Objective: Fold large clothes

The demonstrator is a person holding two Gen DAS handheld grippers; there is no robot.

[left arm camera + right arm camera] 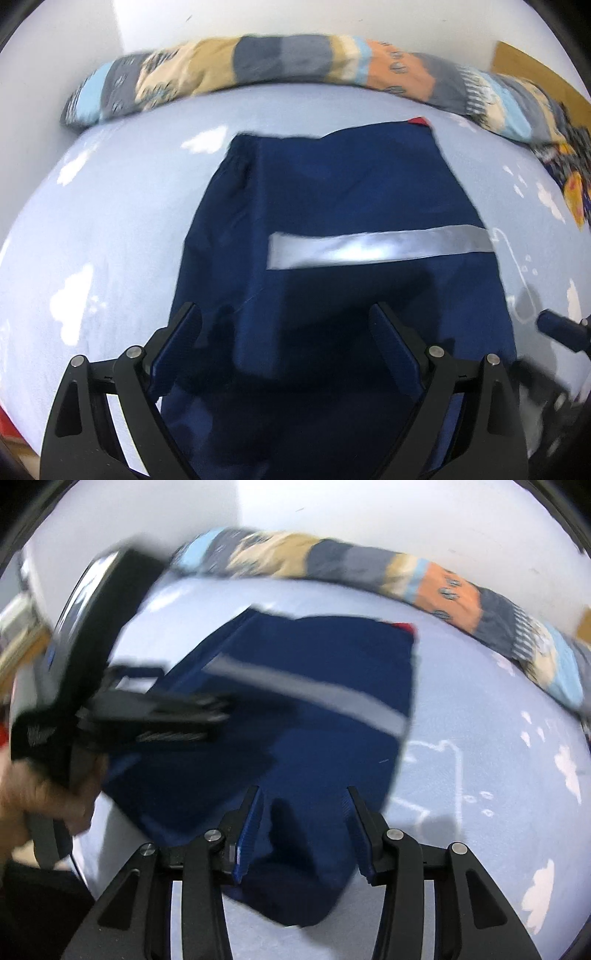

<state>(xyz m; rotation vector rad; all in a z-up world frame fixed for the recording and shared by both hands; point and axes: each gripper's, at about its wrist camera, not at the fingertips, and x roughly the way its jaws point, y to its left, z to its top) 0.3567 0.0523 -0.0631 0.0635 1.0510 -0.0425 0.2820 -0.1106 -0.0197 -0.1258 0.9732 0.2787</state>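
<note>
Both the left claw (286, 325) and right claw (303, 801) hover spread apart over the navy garment (332, 184) on the bed (110, 221)

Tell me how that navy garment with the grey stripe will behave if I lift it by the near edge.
The navy garment will probably drape and sag, since it lies limp with soft creases on the bed sheet. Its smooth, slightly shiny cloth looks thin and possibly slippery, so an edge might slide out of the right gripper. It is likely light; the folded layers may shift apart.
</note>
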